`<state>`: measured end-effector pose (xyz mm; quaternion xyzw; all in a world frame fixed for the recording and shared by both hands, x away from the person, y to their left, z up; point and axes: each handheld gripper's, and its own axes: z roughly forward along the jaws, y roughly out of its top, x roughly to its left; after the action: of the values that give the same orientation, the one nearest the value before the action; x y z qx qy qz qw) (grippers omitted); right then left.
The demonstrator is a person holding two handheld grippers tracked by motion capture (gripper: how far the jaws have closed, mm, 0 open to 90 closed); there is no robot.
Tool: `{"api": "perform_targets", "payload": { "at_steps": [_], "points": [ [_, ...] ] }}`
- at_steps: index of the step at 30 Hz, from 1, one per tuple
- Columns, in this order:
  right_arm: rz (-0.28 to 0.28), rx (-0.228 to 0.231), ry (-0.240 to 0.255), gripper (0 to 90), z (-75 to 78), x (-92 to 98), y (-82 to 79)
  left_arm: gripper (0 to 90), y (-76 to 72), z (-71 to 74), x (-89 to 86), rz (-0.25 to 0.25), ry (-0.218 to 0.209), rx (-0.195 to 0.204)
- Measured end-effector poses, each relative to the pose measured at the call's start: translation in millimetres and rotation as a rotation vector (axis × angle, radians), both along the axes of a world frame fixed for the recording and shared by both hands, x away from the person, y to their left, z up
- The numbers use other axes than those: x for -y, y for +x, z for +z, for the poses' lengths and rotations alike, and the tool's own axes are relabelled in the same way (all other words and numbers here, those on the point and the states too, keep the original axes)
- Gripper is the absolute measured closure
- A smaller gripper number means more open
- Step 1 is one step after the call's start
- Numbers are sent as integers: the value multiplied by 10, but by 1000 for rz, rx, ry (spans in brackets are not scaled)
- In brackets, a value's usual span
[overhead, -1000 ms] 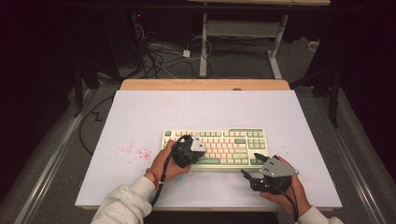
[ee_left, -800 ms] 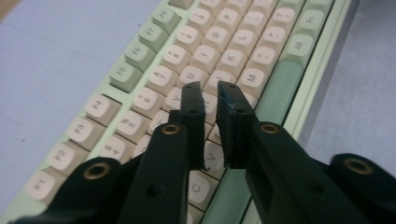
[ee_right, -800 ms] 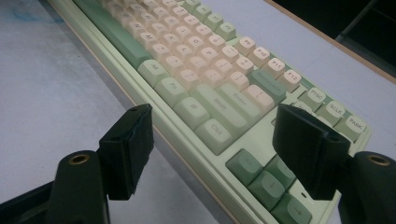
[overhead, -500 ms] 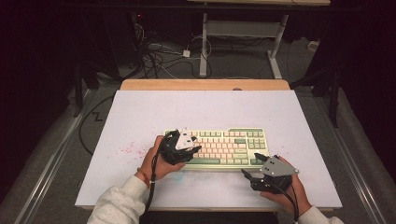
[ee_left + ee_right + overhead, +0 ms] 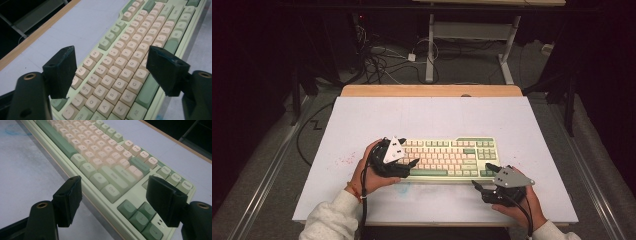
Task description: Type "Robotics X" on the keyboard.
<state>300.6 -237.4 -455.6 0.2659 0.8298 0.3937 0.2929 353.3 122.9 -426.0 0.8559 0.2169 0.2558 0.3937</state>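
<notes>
Two grippers are working at one keyboard [image 5: 447,159], which is lying flat near the front edge of the tabletop [image 5: 432,117], its long side running across in front of me. I am holding my left gripper [image 5: 404,166] over the keyboard's left end; its jaws have just been opening and are now standing wide apart with nothing between them, the letter rows showing through the gap in the left gripper view [image 5: 110,72]. I judge this release as a deliberate let-go, clearing the pads off the keys. I am keeping my right gripper [image 5: 484,177] at the keyboard's front right corner, also spread and grasping nothing; in the right gripper view [image 5: 113,195] its jaws are straddling that corner, just above the arrow keys [image 5: 136,216]. I judge this placing as readiness to steady or take the keyboard's edge.
</notes>
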Motion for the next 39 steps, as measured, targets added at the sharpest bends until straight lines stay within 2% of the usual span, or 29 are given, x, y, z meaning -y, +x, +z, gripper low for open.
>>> {"api": "perform_targets", "payload": {
  "at_steps": [2,4,6,8,13,17,24,27,34,36,39],
  "points": [
    [-3,-1,3,292,1,6,4,220,-17,-3,-38,18,19,26],
    [-2,-2,1,292,0,11,12,214,-30,-7,-88,23,0,26],
    [-5,-2,3,292,-1,12,15,209,-48,-21,-123,37,7,36],
    [-6,-2,2,292,0,11,20,188,-60,-34,-163,34,9,27],
    [-12,-1,4,294,0,14,29,188,-114,-87,-241,78,43,37],
    [-12,-2,3,293,-5,10,31,184,-167,-114,-302,85,22,26],
    [-17,-5,4,296,-4,10,59,182,-264,-160,-405,108,30,31],
    [-5,-19,23,305,3,-2,85,182,-300,-190,-442,108,27,24],
    [7,-15,24,373,49,-55,145,182,-351,-279,-521,122,31,-6],
    [8,-18,25,422,67,-71,171,181,-370,-300,-523,123,44,-10],
    [25,-30,30,559,107,-101,212,182,-398,-315,-522,124,42,-18]
  ]
}}
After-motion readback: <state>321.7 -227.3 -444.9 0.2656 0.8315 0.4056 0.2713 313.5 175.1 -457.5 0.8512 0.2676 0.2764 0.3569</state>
